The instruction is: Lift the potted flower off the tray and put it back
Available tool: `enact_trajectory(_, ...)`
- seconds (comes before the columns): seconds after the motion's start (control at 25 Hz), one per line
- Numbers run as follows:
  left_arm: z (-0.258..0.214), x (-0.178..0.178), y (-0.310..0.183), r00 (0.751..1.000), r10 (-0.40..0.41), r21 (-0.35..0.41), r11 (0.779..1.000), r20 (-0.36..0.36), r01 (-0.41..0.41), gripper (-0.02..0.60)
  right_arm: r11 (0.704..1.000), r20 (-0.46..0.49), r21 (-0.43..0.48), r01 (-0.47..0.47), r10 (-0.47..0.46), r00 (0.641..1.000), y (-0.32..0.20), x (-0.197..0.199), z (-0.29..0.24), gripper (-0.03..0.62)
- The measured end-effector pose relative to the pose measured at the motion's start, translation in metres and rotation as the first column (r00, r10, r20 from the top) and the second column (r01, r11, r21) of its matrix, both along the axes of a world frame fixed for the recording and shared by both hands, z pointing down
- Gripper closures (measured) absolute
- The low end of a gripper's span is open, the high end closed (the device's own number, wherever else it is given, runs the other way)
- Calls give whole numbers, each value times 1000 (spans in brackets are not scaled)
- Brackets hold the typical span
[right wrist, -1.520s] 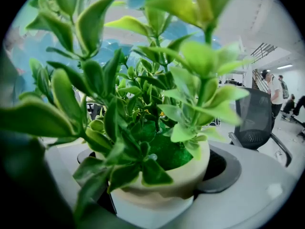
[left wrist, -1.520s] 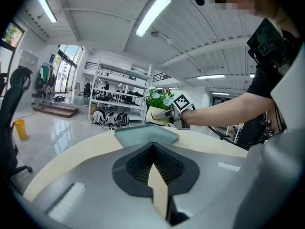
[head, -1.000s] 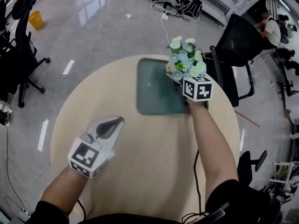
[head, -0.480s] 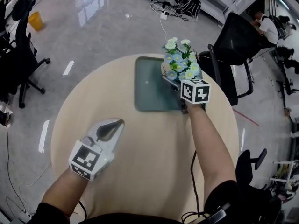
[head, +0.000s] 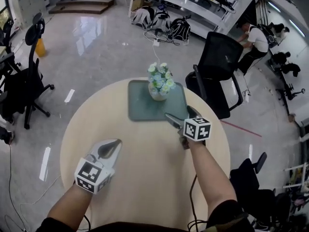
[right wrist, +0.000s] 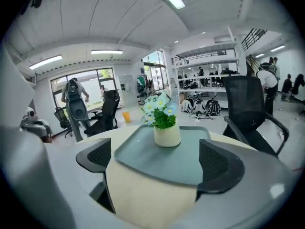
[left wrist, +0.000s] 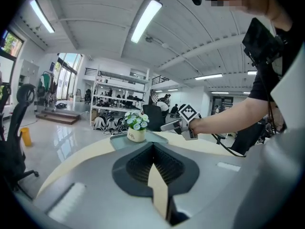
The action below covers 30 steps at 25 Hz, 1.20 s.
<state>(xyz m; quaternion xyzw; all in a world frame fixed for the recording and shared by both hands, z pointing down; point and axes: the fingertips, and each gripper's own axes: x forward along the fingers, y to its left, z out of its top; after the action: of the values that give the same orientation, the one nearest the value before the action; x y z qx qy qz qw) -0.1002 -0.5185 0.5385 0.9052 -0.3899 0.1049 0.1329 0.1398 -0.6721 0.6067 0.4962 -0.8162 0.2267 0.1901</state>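
Observation:
The potted flower point(head: 160, 83), white and blue blooms in a cream pot, stands upright on the grey-green tray point(head: 140, 108) at the far side of the round table. My right gripper point(head: 173, 121) hovers open at the tray's near right corner, a short gap from the pot, holding nothing. In the right gripper view the pot point(right wrist: 167, 134) stands beyond the open right gripper point(right wrist: 158, 162), on the tray point(right wrist: 143, 161). My left gripper point(head: 116, 144) rests shut and empty over the near left of the table. The left gripper view shows the pot point(left wrist: 137, 135) far ahead.
The round beige table point(head: 145, 178) carries only the tray. A black office chair point(head: 217, 66) stands just behind the table's right edge. More chairs point(head: 24, 81) stand at the left. A person point(head: 255, 36) works at the far right. Bags lie by shelves point(head: 166, 25).
The right gripper let go of the potted flower, which now stands on the tray, and drew back toward me. The left gripper stayed put. The head view tilted up.

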Motion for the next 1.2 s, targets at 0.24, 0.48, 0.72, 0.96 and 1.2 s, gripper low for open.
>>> enact_trajectory(0.24, -59, 35, 68, 1000, -4, 40, 999, -19, 4, 583, 996, 132, 84, 45, -55, 990, 98, 14, -89, 67)
enact_trajectory(0.48, -137, 66, 141, 999, -14, 80, 997, -36, 17, 583, 972, 162, 193, 135, -167, 973, 220, 25, -184, 152)
enact_trajectory(0.72, -203, 100, 207, 993, -41, 112, 992, -108, 53, 583, 938, 163, 286, 196, -249, 955, 331, 47, -259, 351)
enact_trajectory(0.96, -254, 130, 265, 990, -27, 165, 985, -137, 49, 583, 908, 190, 354, 224, -305, 933, 397, 65, -316, 470)
enact_trajectory(1.2, -282, 137, 303, 984, -57, 201, 975, -166, 91, 583, 892, 220, 385, 238, -339, 915, 439, 76, -341, 574)
